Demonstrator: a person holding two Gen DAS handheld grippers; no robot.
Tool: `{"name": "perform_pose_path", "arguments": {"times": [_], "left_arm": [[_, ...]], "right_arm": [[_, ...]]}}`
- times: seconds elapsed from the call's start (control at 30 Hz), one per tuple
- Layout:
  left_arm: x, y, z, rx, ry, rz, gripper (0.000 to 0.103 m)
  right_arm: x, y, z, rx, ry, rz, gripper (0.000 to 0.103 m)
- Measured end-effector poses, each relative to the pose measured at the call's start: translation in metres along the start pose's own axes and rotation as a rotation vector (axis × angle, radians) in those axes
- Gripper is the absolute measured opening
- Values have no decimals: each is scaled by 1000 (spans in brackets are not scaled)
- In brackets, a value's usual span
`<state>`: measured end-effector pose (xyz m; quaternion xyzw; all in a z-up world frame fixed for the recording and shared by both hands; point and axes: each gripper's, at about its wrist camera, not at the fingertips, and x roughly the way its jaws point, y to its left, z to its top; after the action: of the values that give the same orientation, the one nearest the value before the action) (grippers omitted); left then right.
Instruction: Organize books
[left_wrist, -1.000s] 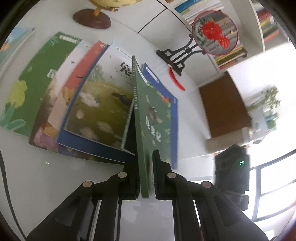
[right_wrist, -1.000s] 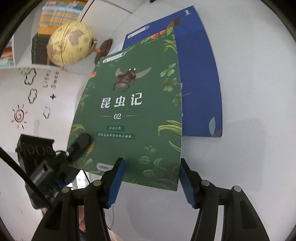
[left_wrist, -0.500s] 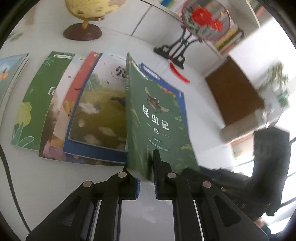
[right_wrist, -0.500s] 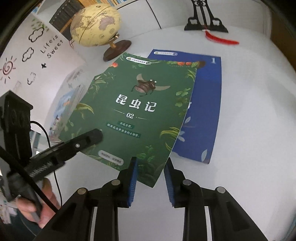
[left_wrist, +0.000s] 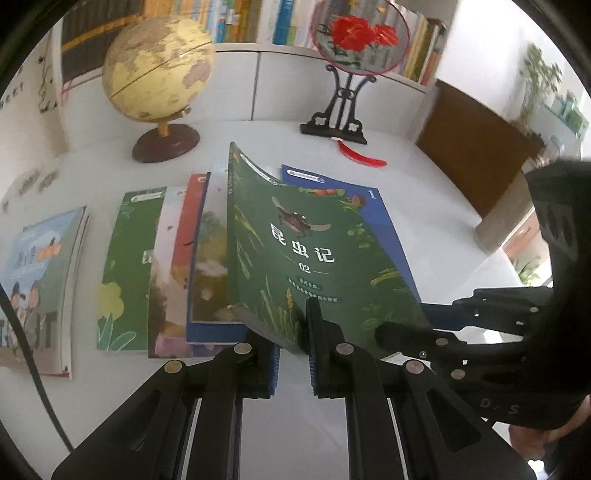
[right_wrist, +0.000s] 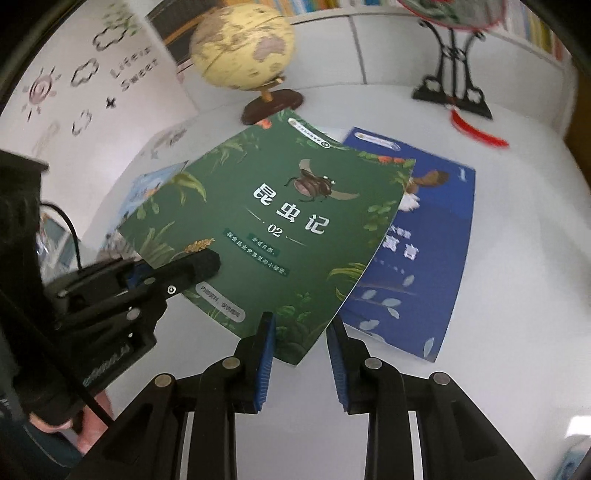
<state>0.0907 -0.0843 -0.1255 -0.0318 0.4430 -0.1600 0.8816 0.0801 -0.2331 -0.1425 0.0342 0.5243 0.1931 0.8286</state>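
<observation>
Desk of white carries a fanned row of books at left, a blue book lying flat and a globe behind; green insect book is raised over the blue one, lower edge clenched in the left gripper jaws; right gripper jaws pinch its lower corner

Matt paper green book, glossy globe, smooth white table
</observation>
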Motion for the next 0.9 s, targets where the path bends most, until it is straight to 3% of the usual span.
{"name": "perform_pose_path", "arguments": {"times": [0.17, 0.57, 0.9], "left_arm": [[-13, 13, 0, 10, -16, 48, 11], [-65, 65, 0, -17, -71, 100, 12], [-105, 145, 9, -40, -122, 139, 13]], "right_arm": [[-2, 13, 7, -29, -20, 57, 28], [5, 85, 28, -132, -32, 147, 28], [19, 170, 63, -200, -76, 161, 28]]}}
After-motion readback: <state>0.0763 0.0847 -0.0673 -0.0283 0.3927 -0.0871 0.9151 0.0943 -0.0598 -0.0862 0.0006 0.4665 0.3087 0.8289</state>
